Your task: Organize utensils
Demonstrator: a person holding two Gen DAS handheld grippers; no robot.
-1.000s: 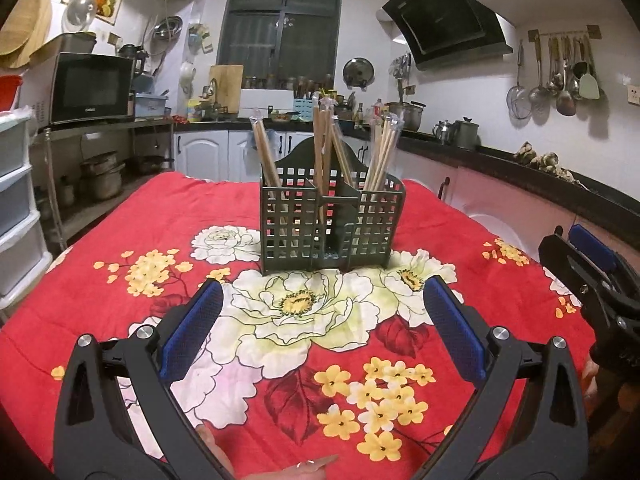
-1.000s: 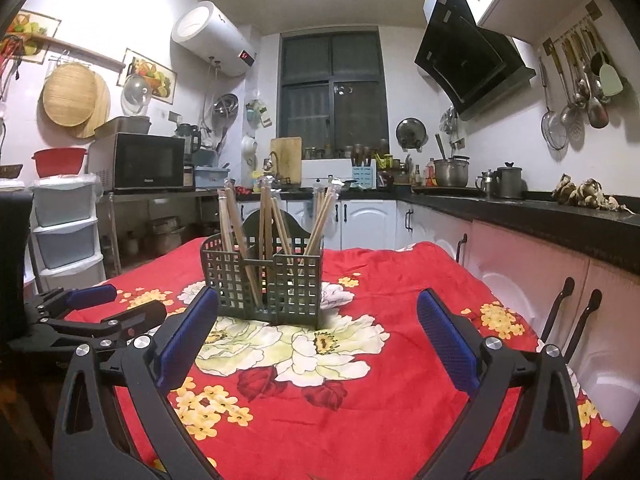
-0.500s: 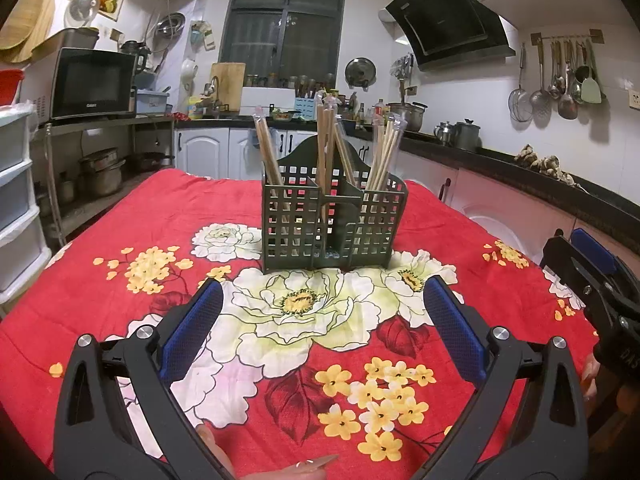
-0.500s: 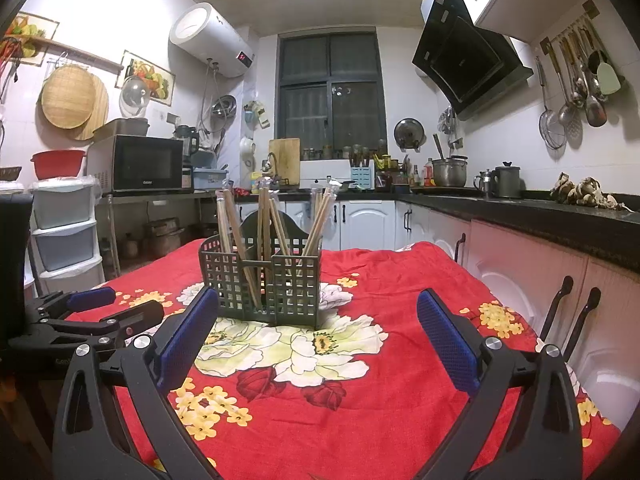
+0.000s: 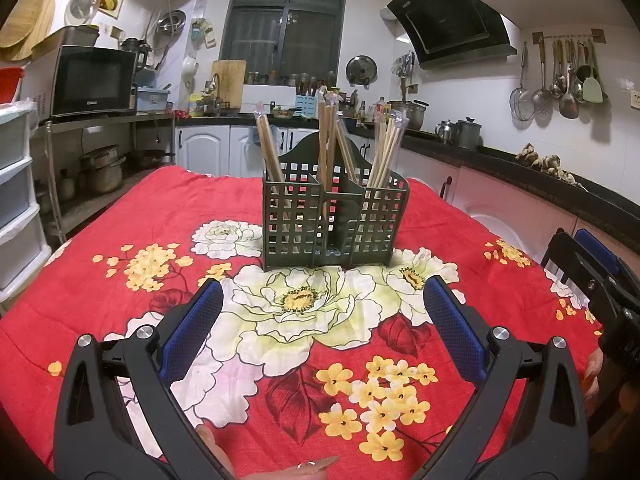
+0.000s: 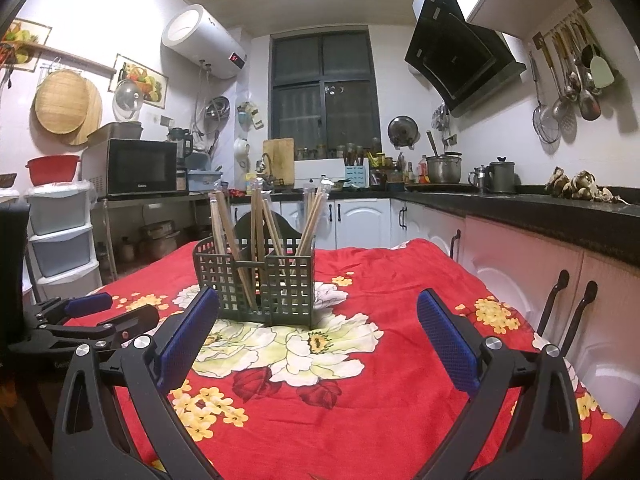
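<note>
A dark green lattice utensil caddy (image 5: pixel 335 224) stands upright on the red flowered tablecloth (image 5: pixel 160 216), holding wooden chopsticks (image 5: pixel 272 156) in clear sleeves in each compartment. My left gripper (image 5: pixel 322 300) hovers open and empty a short way in front of it. In the right wrist view the same caddy (image 6: pixel 256 286) sits ahead and left, with chopsticks (image 6: pixel 224 236) leaning out. My right gripper (image 6: pixel 318 312) is open with nothing between its blue pads. Each gripper shows in the other's view: the right one (image 5: pixel 592 268) at the right edge, the left one (image 6: pixel 92 316) at the left.
A dark counter (image 6: pixel 540 216) with white cabinets runs along the right. Stacked plastic drawers (image 6: pixel 60 236) and a microwave (image 6: pixel 136 168) stand to the left. Ladles and strainers (image 5: pixel 560 76) hang on the right wall. A fingertip (image 5: pixel 316 468) shows at the bottom edge.
Both cameras have tilted slightly, so the caddy sits a little lower in each view. Both grippers stay open and empty; the caddy and chopsticks have not moved.
</note>
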